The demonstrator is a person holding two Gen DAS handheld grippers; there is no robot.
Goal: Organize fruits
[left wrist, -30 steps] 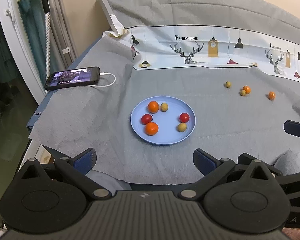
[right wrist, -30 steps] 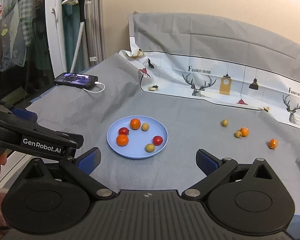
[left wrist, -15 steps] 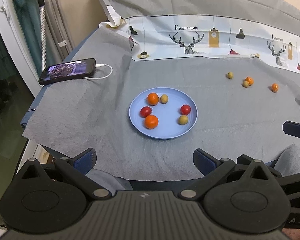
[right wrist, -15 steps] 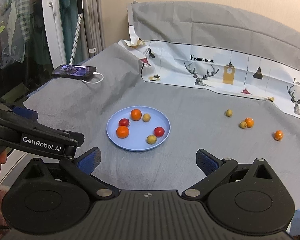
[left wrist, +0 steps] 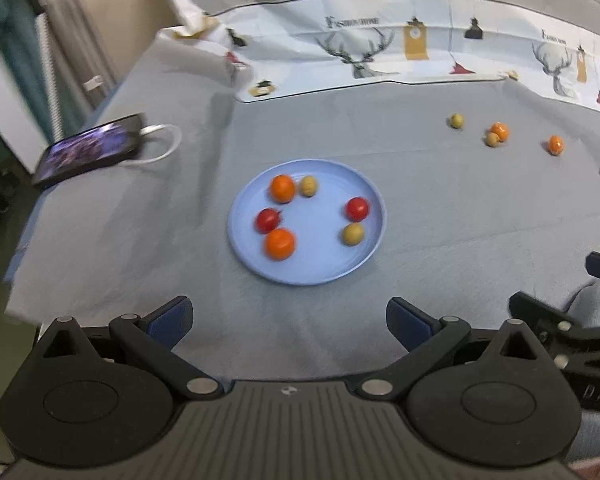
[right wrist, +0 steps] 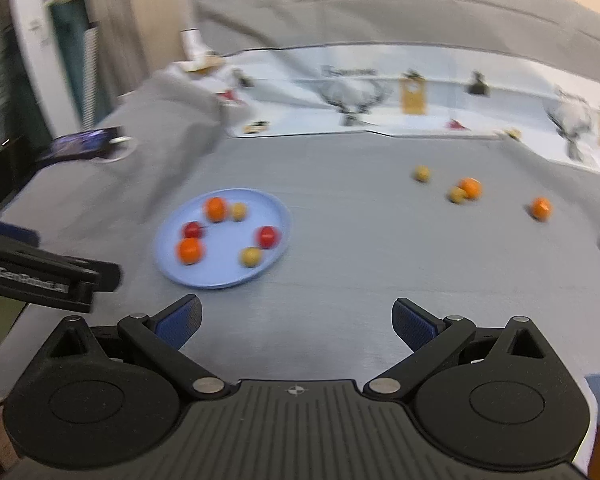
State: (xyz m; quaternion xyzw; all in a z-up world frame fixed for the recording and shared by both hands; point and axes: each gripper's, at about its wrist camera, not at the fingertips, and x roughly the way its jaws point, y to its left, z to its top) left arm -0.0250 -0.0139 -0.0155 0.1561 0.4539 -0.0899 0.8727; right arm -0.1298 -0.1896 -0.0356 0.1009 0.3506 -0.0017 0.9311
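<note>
Printed cloth border (left wrist: 400, 52), at 12 o'clock beyond the plate: "FASHION HOME" above the deer head, blurred but legible. Left gripper (right wrist: 32, 280) side, at 9 o'clock in the right wrist view: white lettering, smeared, unreadable.

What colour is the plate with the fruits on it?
The plate is light blue. It shows best in the left wrist view, which is sharper.

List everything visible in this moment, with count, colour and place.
plate: 1, light blue, centre of the cloth
fruits on the plate: 6; two orange, two red, two yellow-green
loose fruits: 4; two orange, two yellow-green, on the cloth far right of the plate
phone: 1, black, screen lit, far left, white cable plugged in
cloth: grey, covering the table
printed sheet: white, deer pattern, at the back
left gripper: open, empty
right gripper: open, empty
</note>
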